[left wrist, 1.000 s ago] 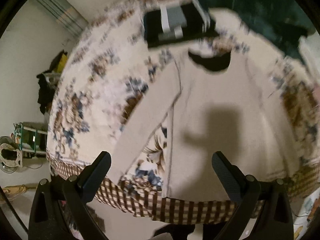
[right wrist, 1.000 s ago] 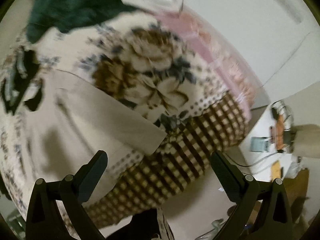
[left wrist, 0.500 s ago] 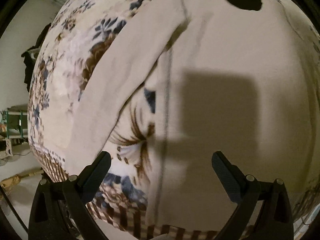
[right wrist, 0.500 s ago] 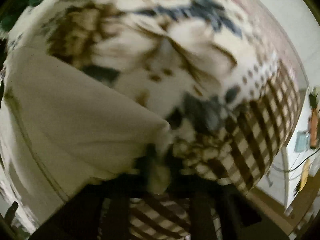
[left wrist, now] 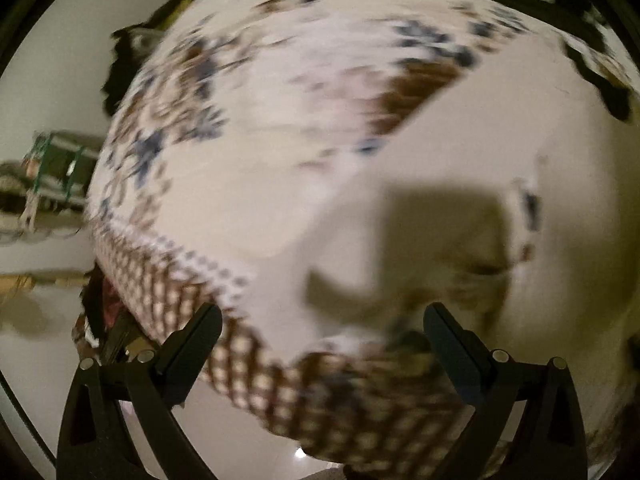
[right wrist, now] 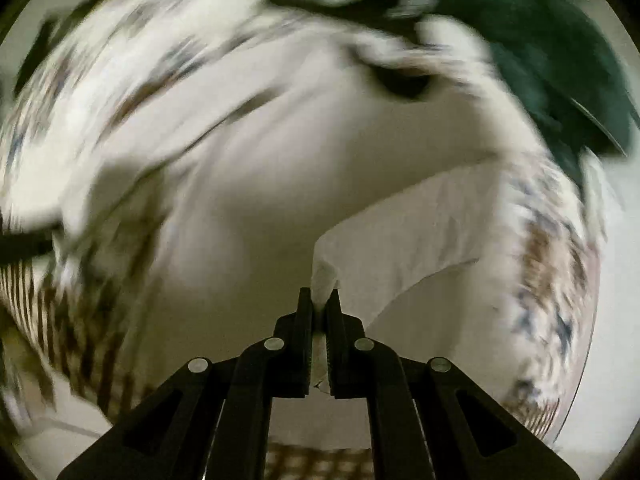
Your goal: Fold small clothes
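A beige long-sleeved top [right wrist: 280,152] lies spread on a floral blanket; its dark neck opening [right wrist: 400,84] is at the far end. My right gripper [right wrist: 320,300] is shut on the cuff of the top's right sleeve [right wrist: 420,232] and holds it lifted over the body of the top. In the left wrist view the left sleeve [left wrist: 420,184] runs diagonally toward me, its cuff end just ahead of my left gripper [left wrist: 320,320], which is open and empty above the blanket's checked border [left wrist: 192,288]. Both views are motion-blurred.
The floral blanket [left wrist: 260,80] covers the bed, with a brown checked edge hanging off the near side. A dark green cloth [right wrist: 540,40] lies at the far right. Dark clothes [left wrist: 124,64] and a shelf [left wrist: 56,176] stand by the wall at left.
My right gripper closed on the right sleeve's cuff and lifted it in over the top's body. My left gripper swung left toward the left sleeve's cuff, still open.
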A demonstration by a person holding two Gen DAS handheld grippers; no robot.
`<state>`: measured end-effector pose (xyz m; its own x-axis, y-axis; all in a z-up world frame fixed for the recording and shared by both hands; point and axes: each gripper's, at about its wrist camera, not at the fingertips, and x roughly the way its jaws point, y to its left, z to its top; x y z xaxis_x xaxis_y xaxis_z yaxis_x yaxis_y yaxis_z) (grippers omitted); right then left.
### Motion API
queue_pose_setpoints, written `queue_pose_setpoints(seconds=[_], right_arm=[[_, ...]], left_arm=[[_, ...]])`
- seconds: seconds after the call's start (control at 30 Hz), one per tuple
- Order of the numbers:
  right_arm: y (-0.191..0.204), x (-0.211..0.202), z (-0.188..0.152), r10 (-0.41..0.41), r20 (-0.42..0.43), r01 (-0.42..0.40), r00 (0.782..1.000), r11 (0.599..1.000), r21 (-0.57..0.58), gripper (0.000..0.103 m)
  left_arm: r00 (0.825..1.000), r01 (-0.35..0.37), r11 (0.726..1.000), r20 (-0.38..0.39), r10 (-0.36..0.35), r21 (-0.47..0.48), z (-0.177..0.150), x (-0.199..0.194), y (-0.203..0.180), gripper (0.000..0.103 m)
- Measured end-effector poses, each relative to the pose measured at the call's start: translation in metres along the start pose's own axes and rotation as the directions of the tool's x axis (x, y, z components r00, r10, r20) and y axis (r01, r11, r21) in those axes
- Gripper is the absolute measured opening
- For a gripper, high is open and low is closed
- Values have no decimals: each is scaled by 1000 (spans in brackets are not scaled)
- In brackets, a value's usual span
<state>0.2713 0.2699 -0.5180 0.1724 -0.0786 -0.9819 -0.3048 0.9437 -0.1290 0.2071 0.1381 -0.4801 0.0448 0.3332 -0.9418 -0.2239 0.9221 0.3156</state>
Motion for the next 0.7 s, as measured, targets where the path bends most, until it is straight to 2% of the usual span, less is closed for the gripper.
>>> queue_pose_setpoints(seconds=[0.03, 0.13, 0.2, 0.27, 0.3, 0.33, 0.37, 0.4, 0.47, 0.53, 0.57, 0.6, 0.63, 0.67, 0.7], right_arm=[[26, 17, -4, -2, -41, 0, 999, 999, -51, 5], [60, 48, -25, -22, -126, 8, 992, 994, -109, 6], [70, 56, -29, -37, -149, 17, 988, 992, -127, 7], [65, 63, -28, -7, -180, -13, 984, 994, -112, 10], [57, 62, -26, 43, -197, -59, 979, 995, -78, 17], [46, 59, -24, 111, -209, -118, 972, 993, -21, 36], [33, 57, -22, 166, -212, -163, 963, 986, 34, 49], [17, 52, -22, 243, -198, -225, 950, 968, 110, 65], [-6, 46, -25, 283, -171, -251, 944, 950, 188, 69], [-33, 43, -30, 258, -152, -215, 954, 943, 254, 69], [-42, 43, -33, 251, -152, -204, 956, 941, 271, 69], [-52, 47, -36, 240, -157, -187, 958, 938, 292, 69], [-65, 53, -39, 228, -166, -167, 959, 934, 315, 69], [-80, 57, -41, 221, -174, -153, 960, 929, 337, 69], [-89, 61, -46, 220, -179, -144, 959, 921, 363, 69]], left_arm=[[1000, -9, 1000, -6, 9, -13, -3, 5, 10, 103], [999, -27, 998, -34, 25, -53, -12, 21, 36, 103], [998, -31, 996, -65, 25, -89, -19, 35, 54, 103], [994, -13, 990, -106, -2, -142, -26, 47, 70, 103], [992, 3, 984, -121, -25, -180, -30, 53, 79, 103], [991, 21, 977, -125, -48, -213, -33, 56, 85, 103], [988, 52, 964, -127, -88, -261, -38, 61, 96, 103], [982, 85, 949, -133, -130, -302, -43, 64, 102, 103], [958, 162, 899, -155, -243, -407, -50, 77, 113, 103], [907, 270, 802, -138, -397, -533, -58, 94, 125, 103], [875, 326, 750, -116, -470, -576, -60, 102, 127, 103], [835, 376, 688, -95, -542, -620, -60, 113, 125, 103], [810, 402, 650, -79, -580, -645, -59, 121, 124, 103], [792, 423, 610, -54, -609, -670, -57, 129, 121, 99], [793, 420, 596, -43, -608, -685, -55, 136, 119, 94]])
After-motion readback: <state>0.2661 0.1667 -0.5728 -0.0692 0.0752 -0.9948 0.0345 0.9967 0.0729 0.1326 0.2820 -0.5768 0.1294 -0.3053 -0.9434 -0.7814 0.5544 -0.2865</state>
